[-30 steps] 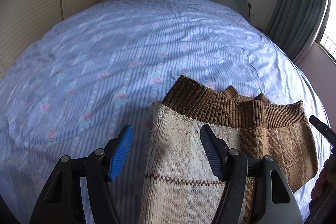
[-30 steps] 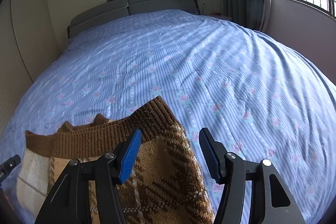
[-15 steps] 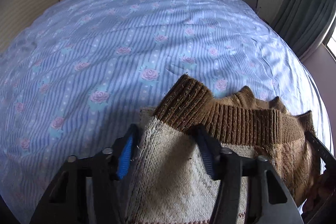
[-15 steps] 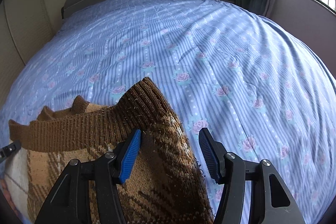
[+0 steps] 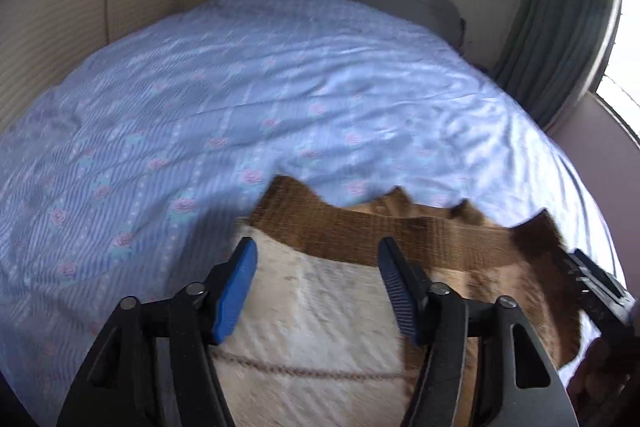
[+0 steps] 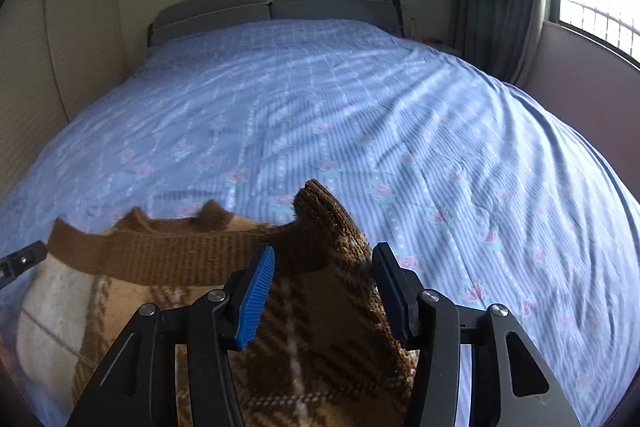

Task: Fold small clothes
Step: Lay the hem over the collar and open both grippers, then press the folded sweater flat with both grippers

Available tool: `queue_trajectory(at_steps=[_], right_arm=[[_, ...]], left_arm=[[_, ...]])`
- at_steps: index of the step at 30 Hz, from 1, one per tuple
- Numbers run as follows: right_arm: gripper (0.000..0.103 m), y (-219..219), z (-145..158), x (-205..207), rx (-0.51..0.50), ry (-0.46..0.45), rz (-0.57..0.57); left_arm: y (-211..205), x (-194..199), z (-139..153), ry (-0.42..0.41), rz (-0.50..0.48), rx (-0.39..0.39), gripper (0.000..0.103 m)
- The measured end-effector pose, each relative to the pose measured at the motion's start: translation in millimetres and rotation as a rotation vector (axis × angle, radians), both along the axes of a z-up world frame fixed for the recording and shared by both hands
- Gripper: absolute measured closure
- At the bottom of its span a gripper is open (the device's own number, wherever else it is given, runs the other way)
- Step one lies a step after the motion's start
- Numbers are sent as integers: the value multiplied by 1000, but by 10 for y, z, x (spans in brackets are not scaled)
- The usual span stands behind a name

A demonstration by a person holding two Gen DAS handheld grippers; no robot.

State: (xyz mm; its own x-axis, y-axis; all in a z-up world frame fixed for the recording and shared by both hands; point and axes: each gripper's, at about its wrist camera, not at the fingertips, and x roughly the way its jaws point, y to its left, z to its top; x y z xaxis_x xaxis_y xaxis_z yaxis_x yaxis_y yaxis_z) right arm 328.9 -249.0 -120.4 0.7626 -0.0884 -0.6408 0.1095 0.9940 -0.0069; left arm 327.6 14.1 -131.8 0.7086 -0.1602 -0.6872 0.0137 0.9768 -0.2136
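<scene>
Left gripper [image 5: 316, 287]: jaws spread, just reopened, pads clear of the knit; cream panel of the knit sweater [image 5: 320, 315] lies below/between them, nothing pinched. Right gripper [image 6: 324, 291]: jaws spread approx. half, also just reopened; brown plaid side of the sweater [image 6: 312, 339] humps up between the blue pads, contact w/ pads can't be told. Sweater: cream + brown plaid, brown ribbed hem [image 6: 168, 255], lying on near end of floral blue bedsheet [image 5: 280, 99]. Vs. half a sec. ago: jaws wider, both grippers pulled back from hem; frames motion-blurred.
</scene>
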Motion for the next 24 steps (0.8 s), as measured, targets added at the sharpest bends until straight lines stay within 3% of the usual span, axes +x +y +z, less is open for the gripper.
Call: queue_trajectory(at_steps=[5,10,12,14,17,21,24], right_arm=[[45,189,-144,-53,-39,49,44],[43,45,-406,8,-12,123,20],[24,4,-442,13,-42,116,-4],[13,-77,-519,61,-29,134,-32],[13,-248,-608,91,100,150,-43],[13,-136,-537,72,32,134,-54],[13,-87,-414,-13,22,111,-68]], left_arm=[[-270,-19,-162,26,-107,-1,34],[-152,146,-423,84,-64,-2,34],[-98,190,-482,81,-66,-2,34],[-99,215,-507,73,-68,27,34],[-129,245,-530,65,-71,61,33],[-193,193,-467,65,-69,104,31],[-208,101,-364,73,-73,104,24]])
